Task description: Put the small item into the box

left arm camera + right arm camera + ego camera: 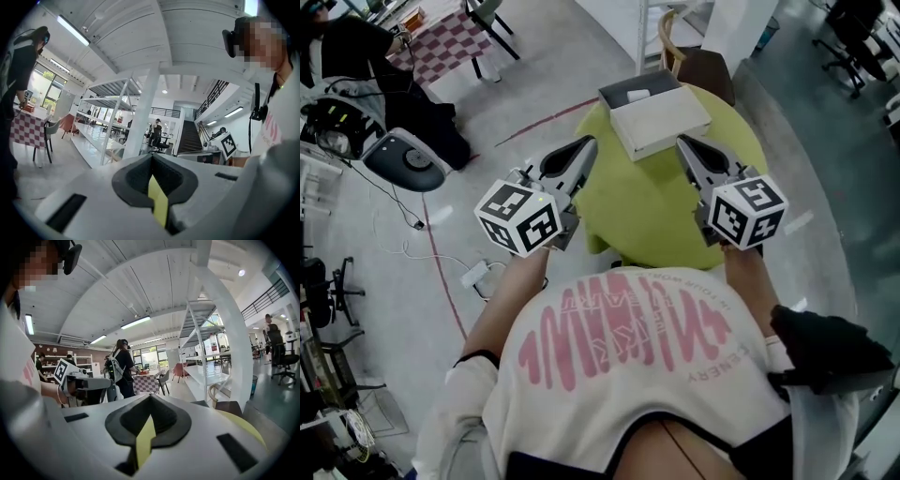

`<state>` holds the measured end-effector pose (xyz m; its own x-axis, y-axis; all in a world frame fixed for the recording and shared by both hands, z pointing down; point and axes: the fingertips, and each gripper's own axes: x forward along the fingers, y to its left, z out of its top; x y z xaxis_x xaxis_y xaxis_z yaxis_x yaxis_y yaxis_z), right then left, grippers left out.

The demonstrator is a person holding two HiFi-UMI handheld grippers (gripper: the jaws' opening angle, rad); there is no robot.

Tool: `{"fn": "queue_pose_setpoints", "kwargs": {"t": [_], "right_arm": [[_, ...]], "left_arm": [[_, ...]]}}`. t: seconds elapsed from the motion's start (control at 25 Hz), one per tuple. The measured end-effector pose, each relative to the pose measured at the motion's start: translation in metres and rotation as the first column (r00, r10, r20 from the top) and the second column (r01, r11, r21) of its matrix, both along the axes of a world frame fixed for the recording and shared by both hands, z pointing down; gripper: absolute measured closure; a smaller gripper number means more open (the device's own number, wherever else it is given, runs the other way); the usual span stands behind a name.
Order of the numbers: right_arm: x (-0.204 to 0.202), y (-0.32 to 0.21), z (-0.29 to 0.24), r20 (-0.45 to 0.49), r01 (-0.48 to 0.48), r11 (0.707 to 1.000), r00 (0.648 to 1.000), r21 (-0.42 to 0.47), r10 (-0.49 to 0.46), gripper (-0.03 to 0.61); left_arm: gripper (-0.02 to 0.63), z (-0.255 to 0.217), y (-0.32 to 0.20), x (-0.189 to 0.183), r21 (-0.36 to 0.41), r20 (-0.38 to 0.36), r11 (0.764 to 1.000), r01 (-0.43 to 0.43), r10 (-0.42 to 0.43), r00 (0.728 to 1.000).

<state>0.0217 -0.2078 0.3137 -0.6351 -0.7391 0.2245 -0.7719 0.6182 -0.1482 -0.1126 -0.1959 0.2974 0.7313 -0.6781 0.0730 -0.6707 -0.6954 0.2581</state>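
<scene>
A flat white box (664, 122) lies at the far side of the round yellow-green table (647, 211). Against its far edge is a dark-lined part (623, 92) with a small white item (638, 95) lying in it. My left gripper (586, 142) hovers left of the box, over the table's edge, jaws shut and empty. To the right of the box, my right gripper (682, 141) is held up with its jaws shut on nothing. In the left gripper view the left gripper (151, 157) points level into the room, as does the right gripper (150, 397) in its own view.
A brown chair (705, 66) stands behind the table. On the floor at the left are cables and a grey device (408, 161). A checkered table (441, 42) and a person in black (123, 366) are farther off, with white shelving (117, 126) across the room.
</scene>
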Motion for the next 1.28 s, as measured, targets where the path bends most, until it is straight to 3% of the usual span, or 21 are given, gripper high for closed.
{"fn": "queue_pose_setpoints", "kwargs": {"t": [0.36, 0.76, 1.28], "right_arm": [[-0.008, 0.066, 0.001, -0.041, -0.004, 1.000, 0.999, -0.020, 0.003, 0.572], [-0.020, 0.144, 0.021, -0.076, 0.042, 0.997, 0.996, -0.066, -0.048, 0.572], [-0.031, 0.178, 0.015, -0.085, 0.070, 0.996, 0.994, -0.060, -0.075, 0.572]], "left_arm": [[0.606, 0.006, 0.076, -0.007, -0.031, -0.018, 0.999, 0.008, -0.008, 1.000], [0.606, 0.021, 0.165, -0.030, -0.071, -0.056, 0.992, 0.101, -0.105, 0.993], [0.606, 0.010, 0.200, -0.036, -0.057, -0.073, 0.991, 0.118, -0.122, 0.990]]}}
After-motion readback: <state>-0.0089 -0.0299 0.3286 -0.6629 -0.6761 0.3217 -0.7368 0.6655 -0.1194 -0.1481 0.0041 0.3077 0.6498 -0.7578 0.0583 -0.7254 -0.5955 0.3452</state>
